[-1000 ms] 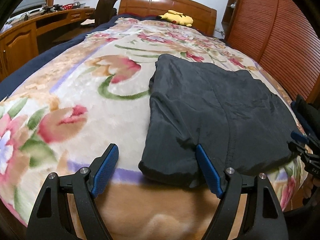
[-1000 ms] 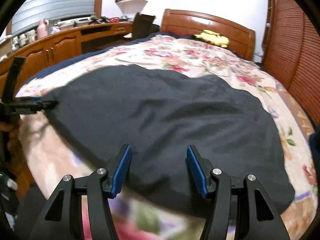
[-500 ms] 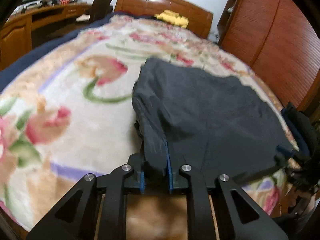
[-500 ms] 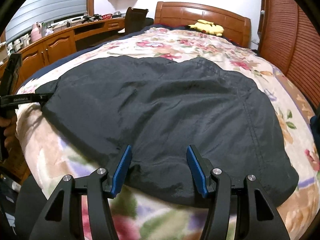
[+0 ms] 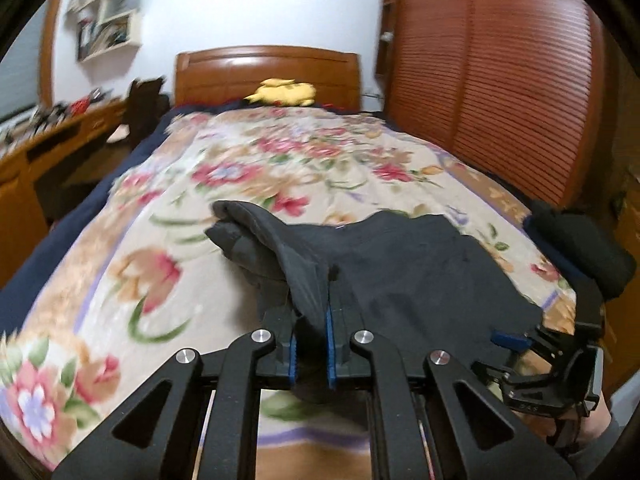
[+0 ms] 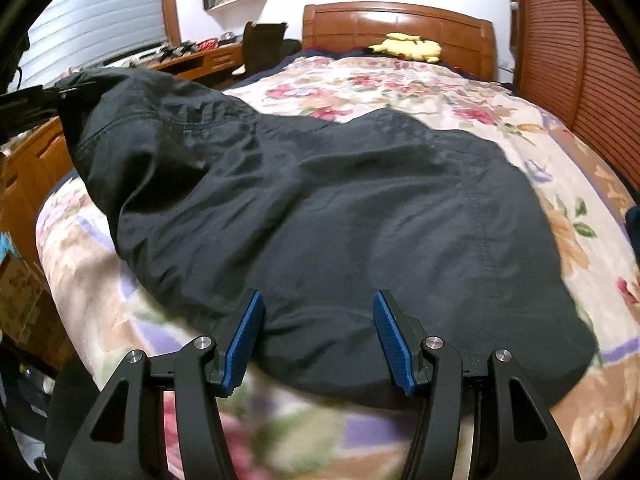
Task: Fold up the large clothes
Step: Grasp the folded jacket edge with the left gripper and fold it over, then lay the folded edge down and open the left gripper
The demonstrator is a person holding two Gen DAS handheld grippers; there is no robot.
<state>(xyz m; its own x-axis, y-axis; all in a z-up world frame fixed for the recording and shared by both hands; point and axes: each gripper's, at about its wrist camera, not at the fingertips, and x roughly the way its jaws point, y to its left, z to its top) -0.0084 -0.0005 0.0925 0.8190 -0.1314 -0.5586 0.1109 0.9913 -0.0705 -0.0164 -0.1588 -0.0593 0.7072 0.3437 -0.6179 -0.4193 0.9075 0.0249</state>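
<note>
Motion blur smeared the floral blanket [image 5: 248, 168] on the bed and the shelves — little detail could be read there. Your left tongs [image 5: 311, 344] had just been closing and pinched a raised corner of the black garment [image 6: 320, 216]; your right tongs [image 6: 318, 336] stood spread at its near hem — whether touching it, you couldn't tell.

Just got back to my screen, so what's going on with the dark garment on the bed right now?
A person is folding a dark garment spread on a floral blanket. The left hand-held gripper has just closed on one edge of it and holds that corner raised off the bed, as the right wrist view shows. The right hand-held gripper is open at the near edge, its pads on either side of the fabric but not pinching it. The rest of the garment lies flat.
</note>
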